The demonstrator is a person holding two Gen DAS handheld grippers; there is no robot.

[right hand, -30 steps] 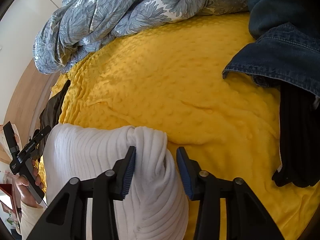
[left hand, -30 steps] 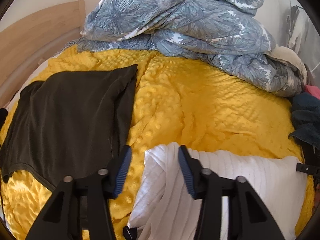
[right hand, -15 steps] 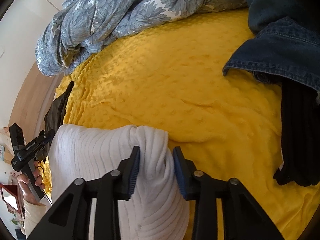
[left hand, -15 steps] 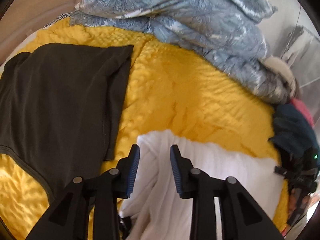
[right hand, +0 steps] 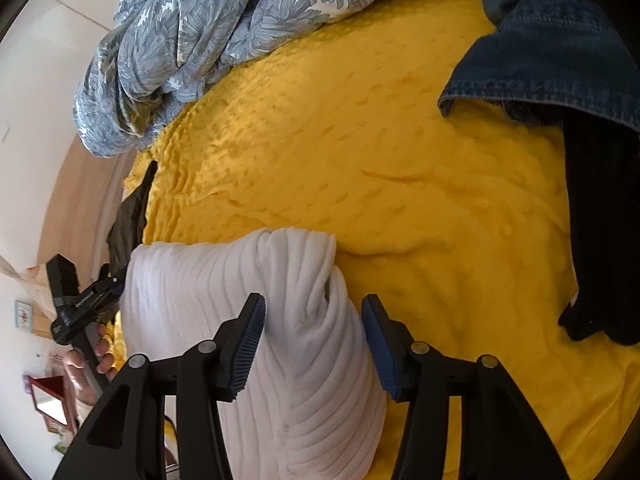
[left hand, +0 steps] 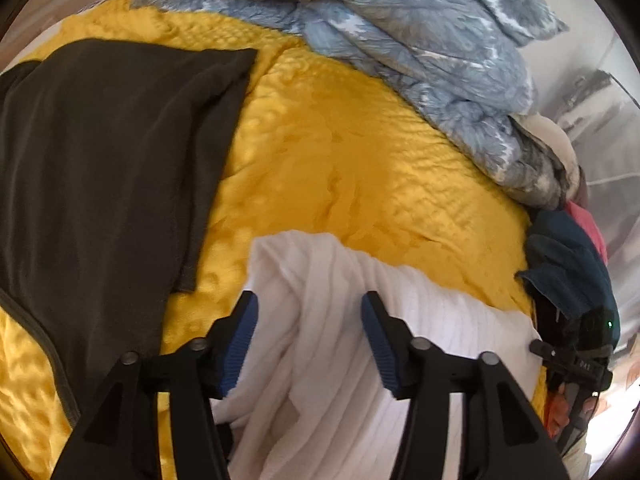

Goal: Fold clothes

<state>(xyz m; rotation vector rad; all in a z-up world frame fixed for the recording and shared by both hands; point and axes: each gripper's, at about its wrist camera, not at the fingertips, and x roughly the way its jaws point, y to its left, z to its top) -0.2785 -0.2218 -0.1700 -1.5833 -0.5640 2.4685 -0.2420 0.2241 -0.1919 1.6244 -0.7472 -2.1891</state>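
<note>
yellow blanket [left hand: 360, 152]; both grippers opening around white garment [left hand: 320, 360].

The white ribbed garment [left hand: 344, 380] runs off the bottom edge in both views — its lower part is unseen. The dark garment [left hand: 100, 180] is cut at the left, and the denim [right hand: 560, 52] — at the top right.

My white top [right hand: 192, 300] is soft ribbed knit, matt. The yellow blanket [right hand: 360, 140] under it is plush with raised dots and a slight sheen. Upper left, the floral duvet [right hand: 224, 16] looks like smooth cotton, I think. Denim [right hand: 552, 56] at upper right is coarse; my gripper pads [right hand: 249, 344] are ridged blue rubber.
</note>
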